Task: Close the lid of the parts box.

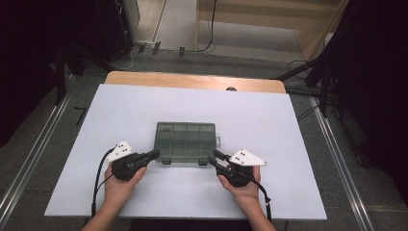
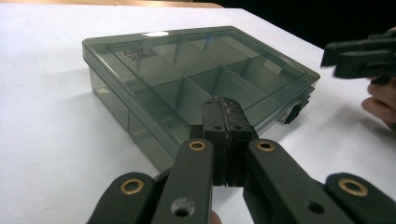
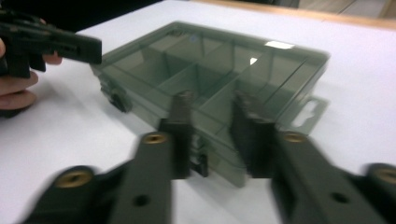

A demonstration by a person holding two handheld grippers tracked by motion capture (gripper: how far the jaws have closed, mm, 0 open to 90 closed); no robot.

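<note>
Between both grippers: smoky plastic box (image 1: 185,142), lid down.
Left gripper (image 1: 153,154) pressed together, right gripper (image 1: 213,158) spread; light, stiff, slippery — best gripped by front latches.

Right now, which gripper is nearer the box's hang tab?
Right. The right gripper sits at the box front corner nearest the hang tab; the left gripper is at the opposite front corner.

White table (image 1: 120,183) bears a closed compartment box (image 1: 185,139).
</note>
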